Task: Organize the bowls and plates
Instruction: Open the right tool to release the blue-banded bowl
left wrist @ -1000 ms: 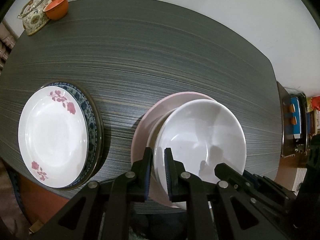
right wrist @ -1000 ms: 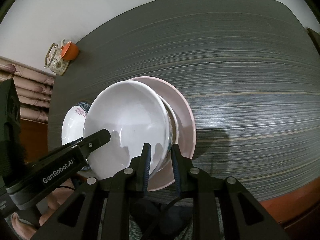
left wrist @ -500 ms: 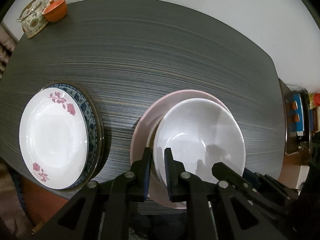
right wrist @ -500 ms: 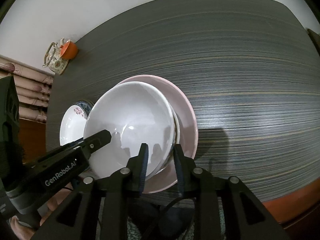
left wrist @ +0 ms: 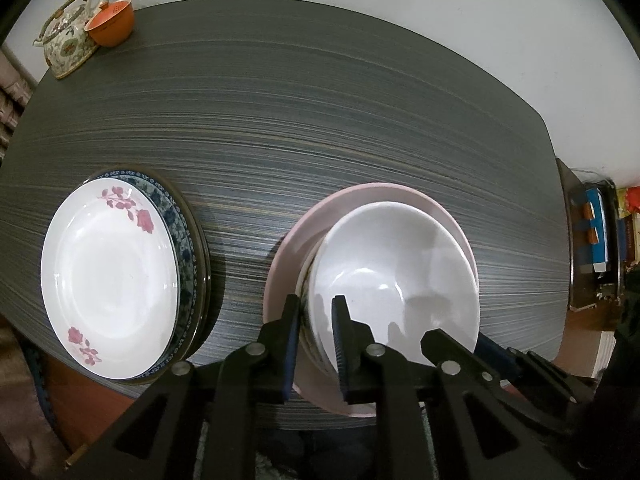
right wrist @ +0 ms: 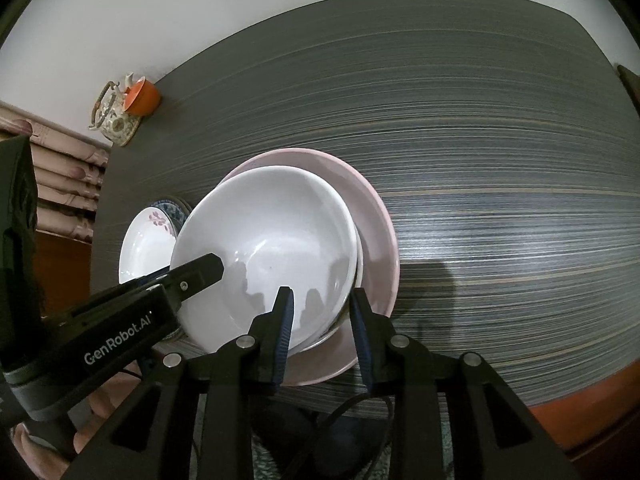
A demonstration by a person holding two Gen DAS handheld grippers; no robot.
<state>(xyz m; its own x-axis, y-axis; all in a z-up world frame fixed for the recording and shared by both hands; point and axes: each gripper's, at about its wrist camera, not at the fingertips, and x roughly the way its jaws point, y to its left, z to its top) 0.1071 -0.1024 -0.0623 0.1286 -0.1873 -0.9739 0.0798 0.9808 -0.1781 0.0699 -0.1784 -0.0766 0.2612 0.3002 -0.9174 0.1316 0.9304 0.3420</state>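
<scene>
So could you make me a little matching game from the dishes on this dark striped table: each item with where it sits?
Things:
1. plain white bowl
2. white plate with pink flowers
3. small orange cup
4. wide pink plate

Places:
A. at the table's far corner, next to the patterned teapot
B. at the bottom of the bowl stack
C. on top of the blue-patterned plate
D. uppermost in the stack on the pink plate

Pairs: 1-D, 2-C, 3-A, 4-B
</scene>
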